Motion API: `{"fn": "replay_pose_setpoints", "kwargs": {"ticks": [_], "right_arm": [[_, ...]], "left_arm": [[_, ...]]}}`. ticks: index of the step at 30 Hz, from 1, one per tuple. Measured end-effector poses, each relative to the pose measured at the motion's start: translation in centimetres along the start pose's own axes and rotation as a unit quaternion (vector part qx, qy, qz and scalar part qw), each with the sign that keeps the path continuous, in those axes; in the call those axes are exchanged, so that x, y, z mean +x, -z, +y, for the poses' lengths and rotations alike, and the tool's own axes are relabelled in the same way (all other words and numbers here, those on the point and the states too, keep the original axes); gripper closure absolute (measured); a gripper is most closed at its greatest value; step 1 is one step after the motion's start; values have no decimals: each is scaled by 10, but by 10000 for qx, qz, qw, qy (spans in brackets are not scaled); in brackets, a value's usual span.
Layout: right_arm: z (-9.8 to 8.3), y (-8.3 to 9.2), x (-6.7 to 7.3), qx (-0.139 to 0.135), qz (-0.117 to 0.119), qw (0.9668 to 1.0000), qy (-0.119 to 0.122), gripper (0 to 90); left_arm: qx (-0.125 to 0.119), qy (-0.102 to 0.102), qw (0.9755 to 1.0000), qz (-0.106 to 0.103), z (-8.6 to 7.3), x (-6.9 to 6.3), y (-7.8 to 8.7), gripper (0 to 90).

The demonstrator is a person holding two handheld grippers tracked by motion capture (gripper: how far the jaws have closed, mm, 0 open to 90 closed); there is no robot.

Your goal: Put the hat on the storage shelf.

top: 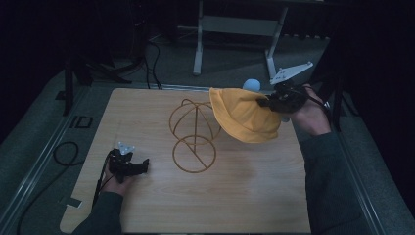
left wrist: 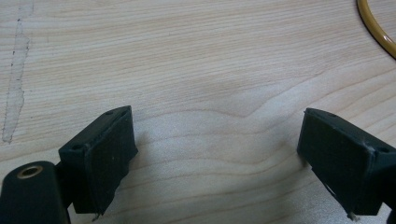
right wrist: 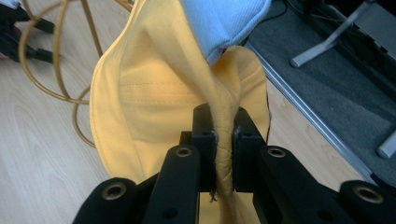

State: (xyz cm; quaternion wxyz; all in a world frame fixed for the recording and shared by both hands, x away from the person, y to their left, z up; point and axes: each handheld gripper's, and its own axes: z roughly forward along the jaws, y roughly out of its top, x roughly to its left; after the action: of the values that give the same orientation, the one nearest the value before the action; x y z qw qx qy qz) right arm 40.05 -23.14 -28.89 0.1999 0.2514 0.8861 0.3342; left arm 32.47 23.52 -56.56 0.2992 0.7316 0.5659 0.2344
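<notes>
The wooden table (top: 254,196) carries everything here, pale and bare along its near edge; near its middle, a little toward the far edge, stands the wire hat stand (top: 194,134), a dome of golden wire on a post above a flat ring base, with nothing on it yet; just to the right of the stand, toward the far right corner and lifted off the surface, hangs the yellow hat (top: 244,117), its brim bunched and its crown sagging down, close beside the dome but not over it; a pale blue cloth (right wrist: 219,23) sits behind the hat, and what it belongs to I cannot tell; the right gripper (top: 266,102) holds the hat from the right edge side, and in the right gripper view its jaws are pressed tight on a rolled fold of the brim; the left gripper (top: 144,166) rests low near the near left corner, its jaws spread wide with only bare wood between them. By my reading the pick-up is done and the hat is in the air; what is left is to carry it over the dome, lower it, and let go.
</notes>
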Motion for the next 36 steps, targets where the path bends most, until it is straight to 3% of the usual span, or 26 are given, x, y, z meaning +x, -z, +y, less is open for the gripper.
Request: {"fn": "replay_pose_setpoints", "kwargs": {"ticks": [15, 20, 25, 36], "right_arm": [[25, 4, 13, -394, 381, 9983, 173, 835], [32, 1, 17, -401, 450, 9979, 237, 835], [46, -8, 27, -381, 581, 9969, 370, 834], [75, -36, 45, -174, 622, 9961, 601, 833]], "left_arm": [[-10, 9, 10000, -5, 0, 0, 0, 115], [-14, 9, 10000, -4, 0, 0, 0, 115], [-12, 7, 10000, -5, 0, 0, 0, 115], [-23, 17, 10000, -1, 0, 0, 0, 115]]}}
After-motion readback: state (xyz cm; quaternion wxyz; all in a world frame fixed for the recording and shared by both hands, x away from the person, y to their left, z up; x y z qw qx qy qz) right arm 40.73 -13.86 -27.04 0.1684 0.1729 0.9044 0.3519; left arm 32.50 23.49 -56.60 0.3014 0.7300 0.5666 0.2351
